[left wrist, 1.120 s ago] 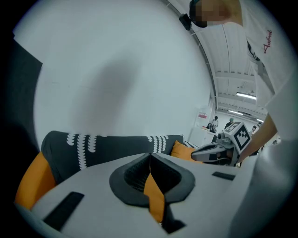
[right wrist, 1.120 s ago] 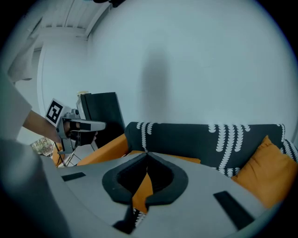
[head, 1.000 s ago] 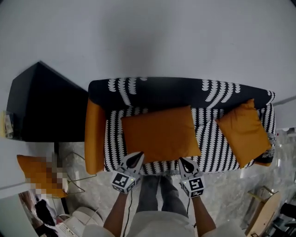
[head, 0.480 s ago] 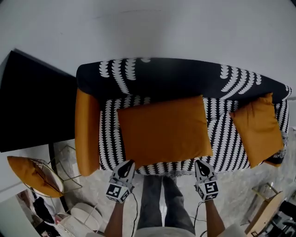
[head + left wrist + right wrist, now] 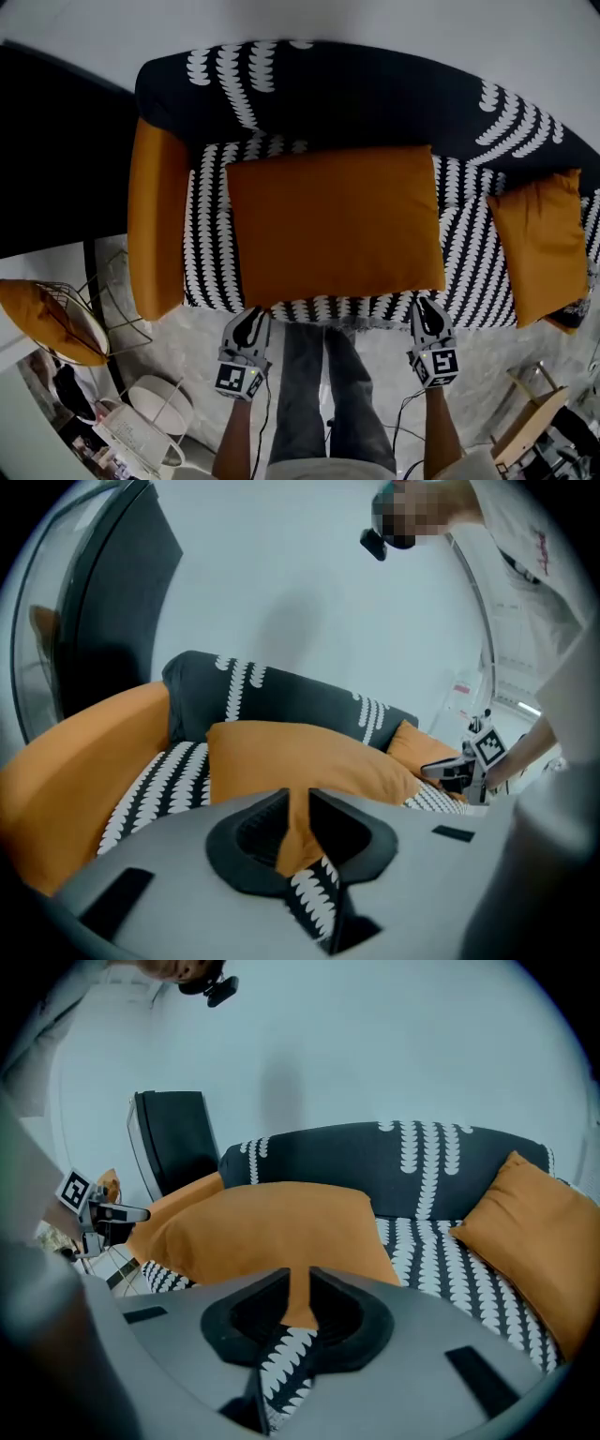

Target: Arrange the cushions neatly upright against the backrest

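The large rectangular orange fabric cushion [image 5: 333,220] lies flat across the middle of the frame. It rests on the seat of the black sofa with white scalloped stripes [image 5: 208,234], and its far edge is close under the dark backrest [image 5: 375,89]. A smaller orange cushion [image 5: 542,244] sits at the right of the frame, tilted against that end of the sofa rather than squared to the back.

The person stands at the front of the seat with both tools low in the frame. The left gripper [image 5: 251,317] is just below the big cushion's lower left corner, and the right gripper [image 5: 427,307] is just below its lower right corner. Each gripper view shows the jaws drawn together to a thin slit. Cushion and striped seat edge show only beyond the slit, so I'd say neither has hold of anything.

This looks like the approach to the first cushion, with nothing stood up yet. Next, I reckon the jaws need to part and take the two front corners. Then the front edge has to be swung up evenly so the cushion stands against the backrest without twisting.
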### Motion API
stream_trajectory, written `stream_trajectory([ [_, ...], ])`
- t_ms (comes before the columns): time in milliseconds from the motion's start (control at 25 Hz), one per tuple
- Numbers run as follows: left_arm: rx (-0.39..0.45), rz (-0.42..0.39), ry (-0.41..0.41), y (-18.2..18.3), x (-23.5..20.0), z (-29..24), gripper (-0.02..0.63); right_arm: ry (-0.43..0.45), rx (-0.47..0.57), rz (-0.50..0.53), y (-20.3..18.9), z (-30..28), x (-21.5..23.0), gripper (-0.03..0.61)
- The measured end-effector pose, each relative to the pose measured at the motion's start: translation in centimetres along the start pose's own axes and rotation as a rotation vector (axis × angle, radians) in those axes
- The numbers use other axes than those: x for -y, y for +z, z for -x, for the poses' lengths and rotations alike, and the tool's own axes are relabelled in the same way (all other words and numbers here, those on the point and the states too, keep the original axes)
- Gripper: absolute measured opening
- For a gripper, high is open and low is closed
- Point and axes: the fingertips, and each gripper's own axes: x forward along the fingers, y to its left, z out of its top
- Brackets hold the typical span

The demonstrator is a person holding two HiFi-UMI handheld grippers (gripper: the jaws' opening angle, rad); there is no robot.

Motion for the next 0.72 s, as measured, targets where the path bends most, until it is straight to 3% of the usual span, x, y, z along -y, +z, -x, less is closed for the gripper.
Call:
stream_trajectory([
  [40,-0.033,-0.018,0.022,-1.0,-0.2,0.0,0.137,-0.013,0.007,0.002,-0.4,0.0,0.7,0.109],
  [80,-0.067,-0.044,0.044,-1.9,-0.4,0.0,0.331,-0.027,0.005,0.005,-0.9,0.0,1.4,0.24],
  [120,-0.092,-0.07,0.061,-2.7,-0.7,0.0,0.353,-0.037,-0.007,0.007,-1.5,-0.1,2.1,0.294],
  [320,-0.138,-0.065,0.056,-4.8,-2.3,-0.4,0.371,-0.021,-0.131,0.023,-4.7,-1.7,5.1,0.344],
  [720,-0.263,-0.066,-0.03,-7.3,-4.2,-4.8,0.37,0.053,-0.29,0.114,-6.6,-5.6,7.1,0.347],
])
